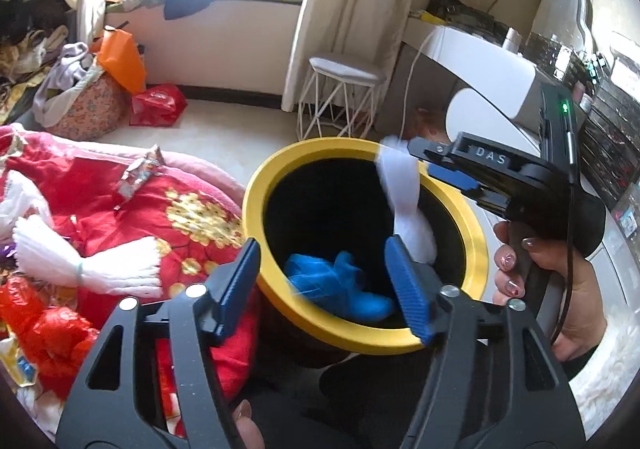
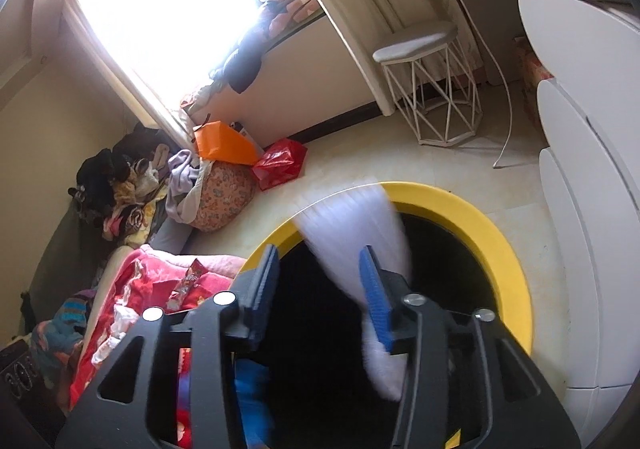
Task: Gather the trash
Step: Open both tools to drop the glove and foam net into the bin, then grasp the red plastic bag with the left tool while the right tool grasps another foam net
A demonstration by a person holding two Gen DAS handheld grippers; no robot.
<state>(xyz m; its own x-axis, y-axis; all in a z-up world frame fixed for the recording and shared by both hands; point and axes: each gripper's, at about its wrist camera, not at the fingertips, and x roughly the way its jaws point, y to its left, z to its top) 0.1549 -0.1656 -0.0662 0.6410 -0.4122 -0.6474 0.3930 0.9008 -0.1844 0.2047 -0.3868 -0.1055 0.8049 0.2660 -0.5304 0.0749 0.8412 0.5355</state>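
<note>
A black bin with a yellow rim [image 1: 478,233] [image 2: 508,249] stands beside the bed. Blue crumpled trash [image 1: 336,285] lies inside it. My left gripper [image 1: 324,285] is open at the bin's near rim, one finger outside, one over the opening. My right gripper [image 2: 320,297] is open above the bin mouth; it also shows in the left wrist view [image 1: 436,165]. A white tissue [image 1: 404,193] [image 2: 360,233], motion-blurred, hangs over the bin against the right gripper's blue finger; I cannot tell if it touches. A foil snack wrapper [image 1: 140,175] [image 2: 188,285] lies on the red blanket.
A red floral blanket [image 1: 132,225] with white yarn tassels [image 1: 92,269] and a red plastic bag [image 1: 52,333] covers the bed at left. A white wire stool [image 1: 340,89], a white desk [image 1: 480,61], an orange bag [image 1: 120,57] and clothes piles stand beyond the bin.
</note>
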